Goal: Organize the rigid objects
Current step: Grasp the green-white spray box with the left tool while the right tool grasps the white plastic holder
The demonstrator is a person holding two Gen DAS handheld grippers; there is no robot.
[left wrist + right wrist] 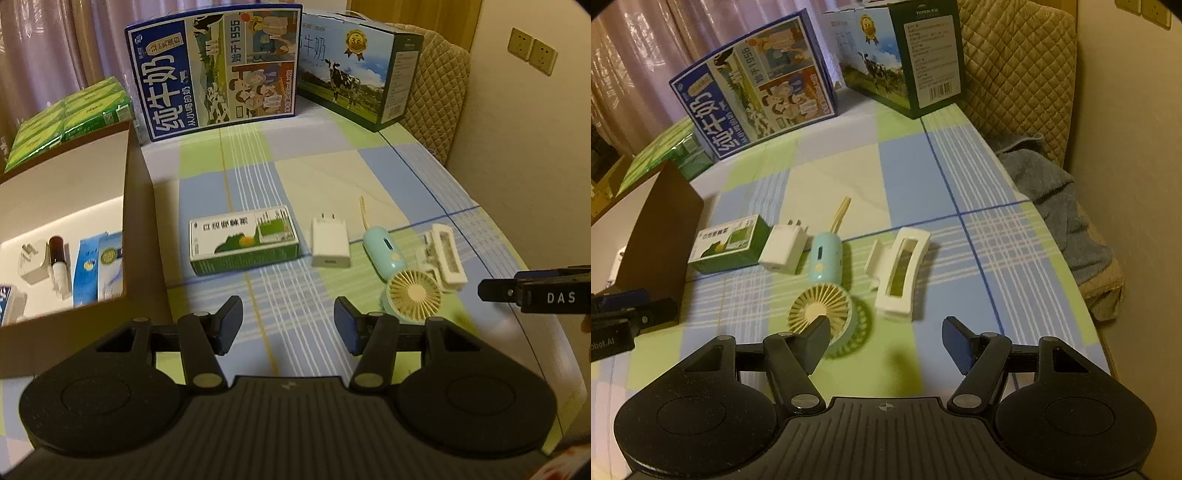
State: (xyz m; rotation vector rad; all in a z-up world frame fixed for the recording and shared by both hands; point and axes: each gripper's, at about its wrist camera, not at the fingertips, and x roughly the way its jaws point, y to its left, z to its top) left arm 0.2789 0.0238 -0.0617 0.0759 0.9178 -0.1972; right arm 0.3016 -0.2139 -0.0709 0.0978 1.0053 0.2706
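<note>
Hovering above a checked cloth (pixel 325 177) on the tabletop, left hand-held gripper (pixel 288 325) with jaws parted about halfway and nothing between the blue pads (pixel 231 325). Tilted steeply downward, aimed at the bare stripe of cloth just short of a green-and-white carton (pixel 243 240) lying flat. Lined up to the right of that carton, close together but apart: a white plug charger (pixel 330 242) with prongs pointing away, a pale blue handheld fan (pixel 400 273) with cream blades facing up and a yellow strap trailing behind, and a white hair claw clip (pixel 443 254) just beside the fan's head.

Poised over the same row, right hand-held gripper (pixel 884 343), likewise half-spread and empty, its left pad overlapping the fan (pixel 822 306) in view (contact cannot be told). Lying beyond it, the clip (pixel 901 273), charger (pixel 783 247) and carton (pixel 729 247).

Standing open at the left edge, a brown cardboard box (pixel 127 221) holding a second white plug, a small brown-capped bottle (pixel 61 262) and blue-and-white packets. Propped along the back, two large milk cases (pixel 218 74) with cow artwork; stacked beside them, green packs (pixel 70 118). Seen at the far right, a quilted beige cushion (pixel 1015 74) and a grey towel (pixel 1056 206).
</note>
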